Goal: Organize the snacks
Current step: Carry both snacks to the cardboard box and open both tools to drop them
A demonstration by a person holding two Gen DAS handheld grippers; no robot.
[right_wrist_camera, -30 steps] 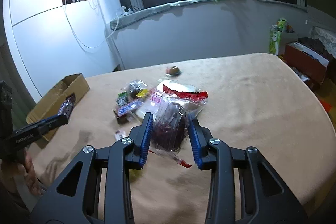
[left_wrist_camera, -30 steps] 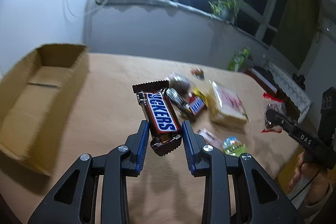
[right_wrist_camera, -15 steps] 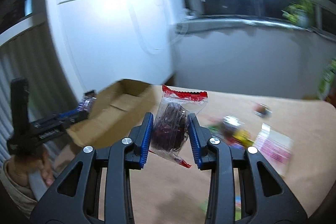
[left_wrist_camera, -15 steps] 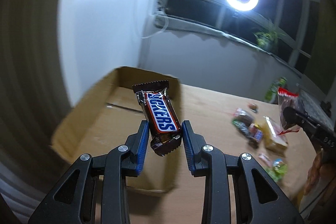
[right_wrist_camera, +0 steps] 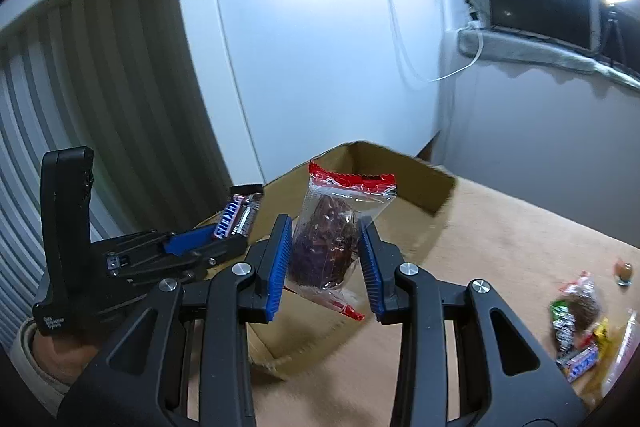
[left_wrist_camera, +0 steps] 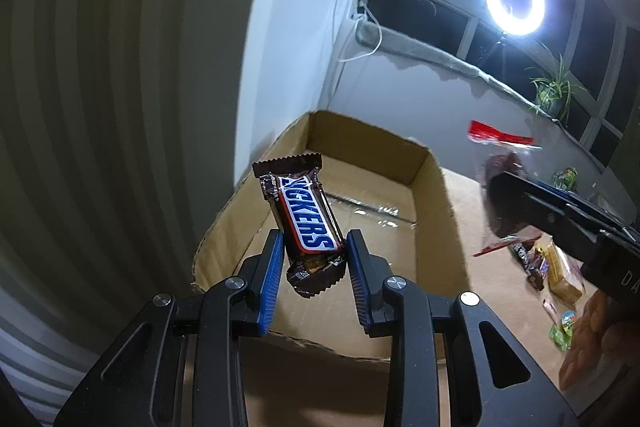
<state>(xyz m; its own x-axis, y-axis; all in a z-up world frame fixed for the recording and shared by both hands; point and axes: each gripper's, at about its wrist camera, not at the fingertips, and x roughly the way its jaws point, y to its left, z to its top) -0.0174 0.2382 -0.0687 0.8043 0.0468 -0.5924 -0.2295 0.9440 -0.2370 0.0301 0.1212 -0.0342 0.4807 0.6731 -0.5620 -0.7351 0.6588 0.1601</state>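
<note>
My left gripper (left_wrist_camera: 314, 267) is shut on a Snickers bar (left_wrist_camera: 304, 215) and holds it upright over the open cardboard box (left_wrist_camera: 424, 163). The box's inside shows bare. My right gripper (right_wrist_camera: 326, 259) is shut on a clear bag of dark dried fruit with a red top (right_wrist_camera: 332, 227), held above the box's near wall (right_wrist_camera: 436, 187). The right gripper with its bag (left_wrist_camera: 504, 187) shows in the left wrist view, to the right of the box. The left gripper with the bar (right_wrist_camera: 236, 219) shows in the right wrist view, at the left.
The box stands at the left end of a tan-covered table (right_wrist_camera: 520, 239), close to a white wall. A pile of several loose snacks (right_wrist_camera: 580, 331) lies on the table to the right, also in the left wrist view (left_wrist_camera: 552, 267).
Both grippers have swung left from the snack pile to the cardboard box, each still holding its snack. The box now fills the middle of both views.
</note>
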